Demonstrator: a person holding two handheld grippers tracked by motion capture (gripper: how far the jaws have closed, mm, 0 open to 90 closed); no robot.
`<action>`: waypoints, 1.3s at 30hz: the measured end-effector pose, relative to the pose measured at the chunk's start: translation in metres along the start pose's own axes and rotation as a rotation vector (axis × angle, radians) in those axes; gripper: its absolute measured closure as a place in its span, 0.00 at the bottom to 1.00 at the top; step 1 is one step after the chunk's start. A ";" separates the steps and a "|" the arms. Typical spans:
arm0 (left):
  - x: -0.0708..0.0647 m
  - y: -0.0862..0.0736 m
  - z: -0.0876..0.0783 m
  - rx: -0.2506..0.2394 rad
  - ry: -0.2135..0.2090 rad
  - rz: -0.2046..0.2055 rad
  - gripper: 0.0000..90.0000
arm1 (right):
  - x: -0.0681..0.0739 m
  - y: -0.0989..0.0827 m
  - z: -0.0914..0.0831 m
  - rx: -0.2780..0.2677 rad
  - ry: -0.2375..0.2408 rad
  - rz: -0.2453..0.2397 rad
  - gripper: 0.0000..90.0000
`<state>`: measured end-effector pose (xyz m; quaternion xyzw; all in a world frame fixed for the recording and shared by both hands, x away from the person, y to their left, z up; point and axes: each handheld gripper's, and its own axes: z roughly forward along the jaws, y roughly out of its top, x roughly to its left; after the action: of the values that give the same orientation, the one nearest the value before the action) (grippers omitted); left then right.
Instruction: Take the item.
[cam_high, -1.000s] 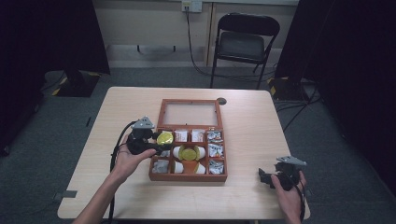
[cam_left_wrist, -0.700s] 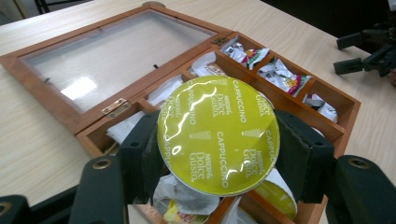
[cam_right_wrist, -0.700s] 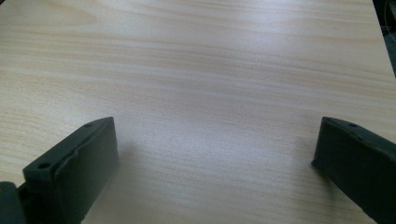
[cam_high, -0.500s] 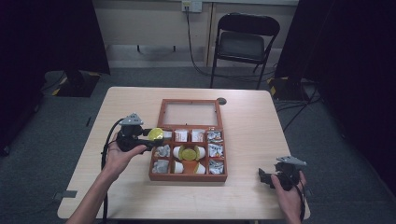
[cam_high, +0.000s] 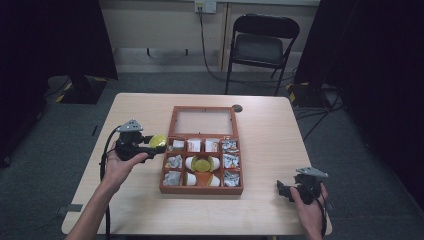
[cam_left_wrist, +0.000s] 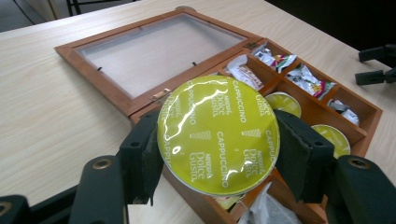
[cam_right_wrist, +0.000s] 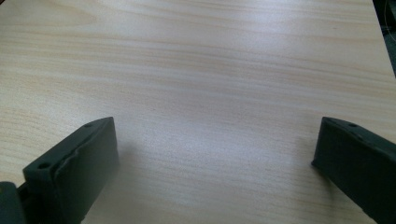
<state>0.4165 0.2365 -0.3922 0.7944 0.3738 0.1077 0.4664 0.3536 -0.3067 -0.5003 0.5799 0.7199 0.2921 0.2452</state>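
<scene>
High view: left gripper (cam_high: 152, 143) is pinching a yellow capsule (cam_high: 157, 140) beside the wooden box (cam_high: 201, 187); its curved rim risks slipping out.

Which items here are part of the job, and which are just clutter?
In the job:
- yellow-green capsule, clamped in the left claw
- wooden box, lid open, compartments holding capsules and sachets

Lying about:
- right claw, open, idle near the table edge
- folding chair behind the table
- small dark disc beside the box lid
</scene>
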 end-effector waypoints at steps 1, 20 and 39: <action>0.001 0.000 -0.001 -0.003 0.003 -0.004 0.43 | 0.000 0.000 0.000 0.000 0.000 0.000 0.00; 0.025 -0.014 -0.003 0.002 0.082 -0.033 0.43 | 0.000 0.000 0.000 0.000 0.000 0.000 0.00; 0.047 -0.039 0.018 0.091 0.129 -0.069 0.43 | 0.000 0.000 0.000 0.000 0.000 0.000 0.00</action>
<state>0.4395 0.2685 -0.4427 0.7929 0.4347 0.1256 0.4080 0.3536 -0.3067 -0.5003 0.5797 0.7200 0.2921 0.2453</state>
